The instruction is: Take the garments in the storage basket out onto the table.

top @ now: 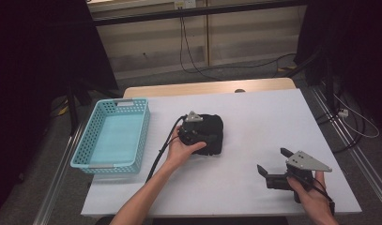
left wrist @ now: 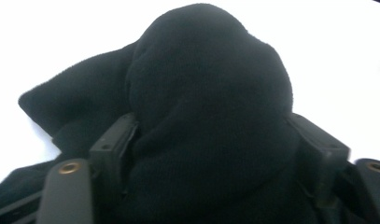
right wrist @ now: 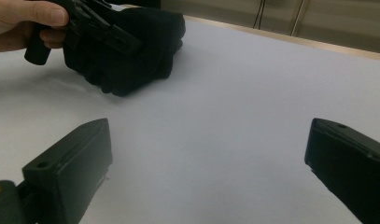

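Gripping the bunched black knitted cloth [top: 211,133] mid-counter, the left hand-held gripper [top: 194,132] could lose its bulky fold. The right hand-held gripper [top: 273,165] waits agape near the counter's front right corner.

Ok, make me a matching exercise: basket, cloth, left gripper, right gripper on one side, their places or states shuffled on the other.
Things:
1. basket
2. cloth
3. left gripper
4. right gripper

States:
A. open, above bare table
B. black, bunched mid-table
C. turquoise, at the table's left
D. jaws on either side of the cloth

Pairs: 1-C, 2-B, 3-D, 4-A
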The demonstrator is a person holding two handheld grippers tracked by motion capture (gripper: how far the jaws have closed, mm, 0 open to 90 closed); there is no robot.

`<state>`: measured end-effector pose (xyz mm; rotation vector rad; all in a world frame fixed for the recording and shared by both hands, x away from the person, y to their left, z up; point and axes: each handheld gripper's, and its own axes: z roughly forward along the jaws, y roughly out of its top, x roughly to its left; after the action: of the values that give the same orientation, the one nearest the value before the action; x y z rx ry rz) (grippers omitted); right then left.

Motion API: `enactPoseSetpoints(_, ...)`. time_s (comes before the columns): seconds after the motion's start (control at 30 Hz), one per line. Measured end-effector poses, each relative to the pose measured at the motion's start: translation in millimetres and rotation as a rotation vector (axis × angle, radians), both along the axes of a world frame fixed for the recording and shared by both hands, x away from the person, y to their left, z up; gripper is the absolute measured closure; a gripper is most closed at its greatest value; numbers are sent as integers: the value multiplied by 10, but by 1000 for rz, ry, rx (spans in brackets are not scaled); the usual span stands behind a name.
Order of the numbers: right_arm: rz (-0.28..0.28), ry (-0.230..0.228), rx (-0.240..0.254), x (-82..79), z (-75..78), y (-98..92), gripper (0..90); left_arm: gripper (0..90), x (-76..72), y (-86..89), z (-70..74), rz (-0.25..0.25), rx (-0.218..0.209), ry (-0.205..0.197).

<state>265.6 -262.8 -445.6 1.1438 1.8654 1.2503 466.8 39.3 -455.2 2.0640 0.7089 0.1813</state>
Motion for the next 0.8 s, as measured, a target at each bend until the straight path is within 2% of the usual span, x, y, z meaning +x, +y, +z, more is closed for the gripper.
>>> enactPoseSetpoints(0.13, 1, -1, -3, 0, 0, 8, 6, 225, -7, -19, -29, -1, 7, -18)
enactPoseSetpoints(0.47, -3, -5, -2, -8, 2, -6, 4, 117, 9, -35, -54, -18, -17, 4)
enactPoseSetpoints(0.57, -5, -5, 0, -10, 5, -13, 4, 90, 0, -24, -27, -29, 2, -12)
enactPoseSetpoints(0.8, 1, -1, 6, -1, 1, -9, 4, 67, -13, -18, -8, -27, 1, -10)
